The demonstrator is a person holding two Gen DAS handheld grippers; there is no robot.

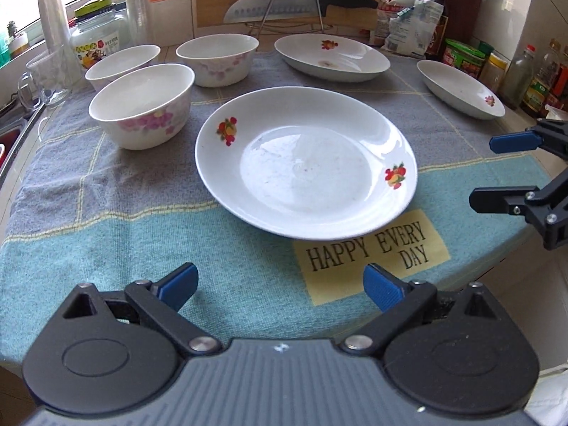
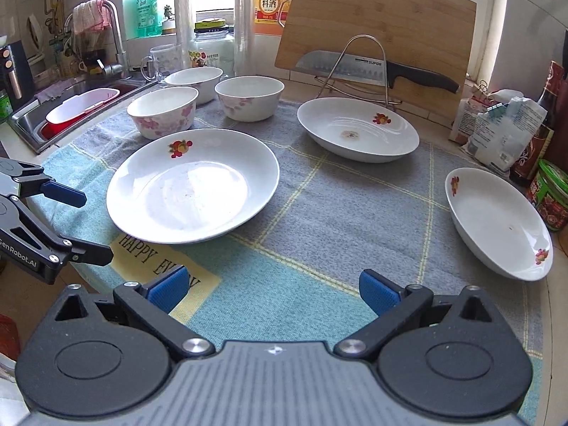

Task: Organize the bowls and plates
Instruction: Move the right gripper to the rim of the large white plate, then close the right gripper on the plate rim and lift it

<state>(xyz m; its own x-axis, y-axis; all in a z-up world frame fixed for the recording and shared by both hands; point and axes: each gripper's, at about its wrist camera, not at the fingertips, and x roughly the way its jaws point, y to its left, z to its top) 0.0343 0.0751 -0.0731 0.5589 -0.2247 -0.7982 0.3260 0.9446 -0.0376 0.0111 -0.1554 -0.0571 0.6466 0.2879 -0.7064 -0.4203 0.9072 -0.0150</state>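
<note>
Three white plates with red fruit prints lie on a blue-grey cloth (image 1: 106, 191): a near one (image 1: 305, 163) (image 2: 191, 186), a far one (image 1: 332, 57) (image 2: 358, 129) and a right one (image 1: 461, 88) (image 2: 500, 222). Three white bowls with pink flowers stand at the left: (image 1: 142, 104) (image 2: 162, 110), (image 1: 122, 64) (image 2: 193, 81), (image 1: 217, 57) (image 2: 249, 96). My left gripper (image 1: 280, 285) (image 2: 92, 225) is open and empty, just short of the near plate. My right gripper (image 2: 273, 291) (image 1: 482, 172) is open and empty, over the cloth's front edge.
A cutting board (image 2: 376, 25) with a knife (image 2: 372, 69) on a wire rack stands behind the far plate. Jars and bottles (image 1: 468, 58) crowd the right side. A glass mug (image 1: 46, 78), a jar (image 1: 97, 41) and a sink (image 2: 74, 110) are at the left.
</note>
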